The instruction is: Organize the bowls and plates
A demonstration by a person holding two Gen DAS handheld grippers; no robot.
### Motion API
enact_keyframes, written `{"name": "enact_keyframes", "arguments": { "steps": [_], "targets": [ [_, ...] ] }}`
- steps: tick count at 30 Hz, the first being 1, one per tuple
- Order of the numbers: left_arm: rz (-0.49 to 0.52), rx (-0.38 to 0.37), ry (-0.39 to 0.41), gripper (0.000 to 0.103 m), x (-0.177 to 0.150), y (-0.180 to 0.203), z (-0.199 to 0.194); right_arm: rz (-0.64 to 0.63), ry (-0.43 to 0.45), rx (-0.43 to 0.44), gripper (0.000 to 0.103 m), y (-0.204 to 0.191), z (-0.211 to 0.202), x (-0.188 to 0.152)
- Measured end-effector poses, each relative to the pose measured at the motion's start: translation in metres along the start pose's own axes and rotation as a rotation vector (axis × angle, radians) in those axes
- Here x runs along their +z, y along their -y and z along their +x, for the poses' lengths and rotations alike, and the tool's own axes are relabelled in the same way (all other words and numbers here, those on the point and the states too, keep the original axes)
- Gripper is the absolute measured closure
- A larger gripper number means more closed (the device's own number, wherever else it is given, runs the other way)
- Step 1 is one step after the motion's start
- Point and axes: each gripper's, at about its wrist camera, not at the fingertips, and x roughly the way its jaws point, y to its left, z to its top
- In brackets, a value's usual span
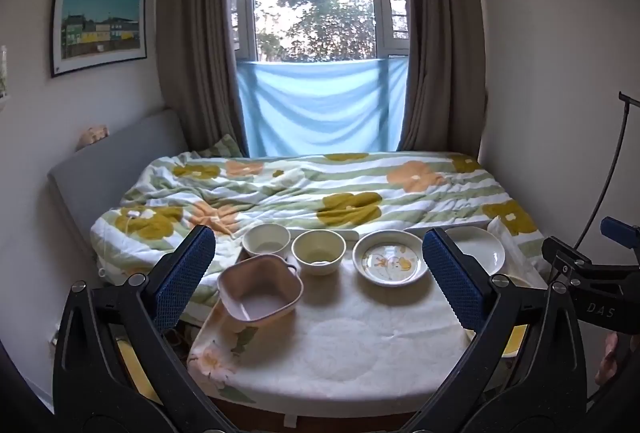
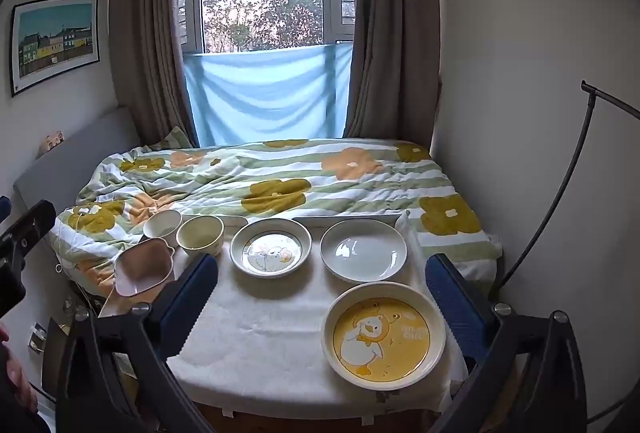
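Observation:
On a small table with a white cloth [image 1: 340, 345] stand a pink squarish bowl [image 1: 260, 287], two cream round bowls [image 1: 266, 239] [image 1: 319, 250], a duck-print plate [image 1: 391, 263] and a plain white plate [image 1: 478, 249]. The right wrist view shows the same bowls [image 2: 144, 267] [image 2: 162, 223] [image 2: 200, 234], both plates [image 2: 271, 247] [image 2: 363, 249], and a large yellow duck plate [image 2: 383, 335] near the front. My left gripper [image 1: 320, 273] is open and empty above the table's front. My right gripper [image 2: 322, 297] is open and empty, its fingers either side of the yellow plate.
A bed with a flowered quilt [image 1: 320, 193] lies right behind the table. A window with brown curtains [image 1: 192, 53] and a blue cloth is beyond. A black lamp stand [image 2: 560, 193] rises at the right wall. The right gripper's body [image 1: 592, 273] shows at the left view's right edge.

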Motion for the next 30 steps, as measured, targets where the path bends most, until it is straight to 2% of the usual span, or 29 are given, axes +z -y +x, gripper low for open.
{"name": "enact_keyframes", "arguments": {
  "steps": [22,30],
  "targets": [
    [-0.014,-0.034,-0.005,0.0,0.0001,0.0022,0.0032,-0.007,-0.006,0.006,0.0,-0.0022,0.0069,-0.0027],
    [-0.005,-0.017,-0.011,0.0,0.0026,0.0075,0.0055,-0.013,-0.008,0.001,0.0,-0.005,0.0075,-0.0032]
  ]
}}
